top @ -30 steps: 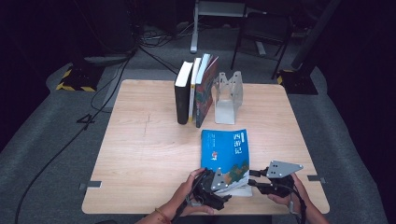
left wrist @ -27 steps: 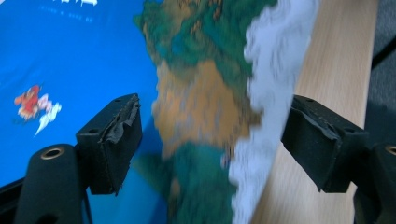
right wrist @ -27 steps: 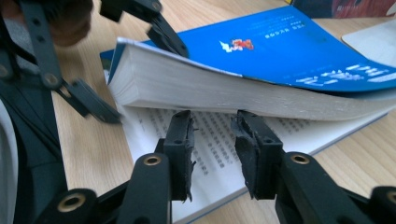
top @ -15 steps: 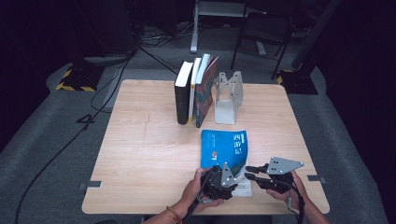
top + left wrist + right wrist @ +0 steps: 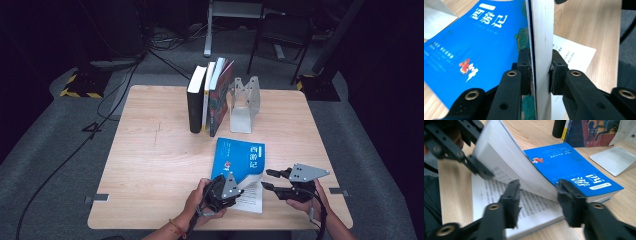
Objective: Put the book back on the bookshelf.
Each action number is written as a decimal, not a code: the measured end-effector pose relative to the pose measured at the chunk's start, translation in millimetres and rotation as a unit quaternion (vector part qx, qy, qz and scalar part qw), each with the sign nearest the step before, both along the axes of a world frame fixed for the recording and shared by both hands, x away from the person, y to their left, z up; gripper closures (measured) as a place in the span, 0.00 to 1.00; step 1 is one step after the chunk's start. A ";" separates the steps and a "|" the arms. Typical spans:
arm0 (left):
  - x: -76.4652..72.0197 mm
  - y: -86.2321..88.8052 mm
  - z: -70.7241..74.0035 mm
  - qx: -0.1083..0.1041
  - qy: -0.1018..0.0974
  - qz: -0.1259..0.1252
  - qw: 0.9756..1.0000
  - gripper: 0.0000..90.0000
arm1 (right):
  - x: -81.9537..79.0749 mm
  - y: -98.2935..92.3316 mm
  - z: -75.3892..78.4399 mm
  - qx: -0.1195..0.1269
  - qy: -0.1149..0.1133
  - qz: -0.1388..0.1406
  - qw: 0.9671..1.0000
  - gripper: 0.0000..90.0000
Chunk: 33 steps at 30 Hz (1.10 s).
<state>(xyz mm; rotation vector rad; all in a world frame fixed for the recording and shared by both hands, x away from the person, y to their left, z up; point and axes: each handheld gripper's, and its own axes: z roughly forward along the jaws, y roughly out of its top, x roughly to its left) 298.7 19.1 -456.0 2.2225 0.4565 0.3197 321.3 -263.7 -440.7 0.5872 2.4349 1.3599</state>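
Observation:
A blue paperback (image 5: pixel 241 156) lies near the table's front edge, its near part opened so a white printed page (image 5: pixel 251 199) shows. My left gripper (image 5: pixel 241 185) has just been closing and is shut on the front cover with a wad of pages (image 5: pixel 541 37), held up on edge between its pads (image 5: pixel 524 67). To the right, my right gripper (image 5: pixel 266 179) has just been opening. In the right gripper view its jaws (image 5: pixel 537 195) stand apart around the raised pages' edge (image 5: pixel 519 167) without pressing it, over the blue cover (image 5: pixel 574 167).
Three upright books (image 5: pixel 207 97) stand at the table's far middle, leaning by a grey metal bookend (image 5: pixel 243 102). The wooden table (image 5: pixel 150 160) has bare room to the left. Cables and a chair stand on the floor behind it.
The left gripper shifted right along the book's near edge, closed on the cover and pages and raised them, baring a white page. The right gripper's jaws widened; that hand stayed put.

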 end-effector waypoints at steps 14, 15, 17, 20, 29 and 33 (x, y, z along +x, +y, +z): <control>6.9 50.8 0.8 -0.018 0.018 -0.015 1.000 0.83 | 18.0 44.5 -4.4 -0.054 -0.026 0.047 0.997 0.39; 7.5 54.5 1.0 -0.021 0.022 -0.013 0.999 0.83 | 19.8 45.5 -5.8 -0.055 -0.024 0.049 0.997 0.39; 8.4 60.9 1.3 -0.020 0.024 -0.010 0.999 0.82 | 23.8 48.0 -11.4 -0.069 -0.021 0.051 0.996 0.37; 7.4 68.9 0.0 -0.017 0.024 -0.009 1.000 0.81 | 27.5 50.1 -17.4 -0.083 -0.021 0.048 0.995 0.38; 10.1 90.0 0.6 -0.031 0.033 -0.002 0.999 0.79 | 42.1 53.8 -25.9 -0.089 -0.047 0.048 0.994 0.51; 12.2 98.2 0.0 -0.030 0.042 0.013 0.999 0.74 | 41.2 60.2 -24.1 -0.095 -0.062 0.072 0.991 0.60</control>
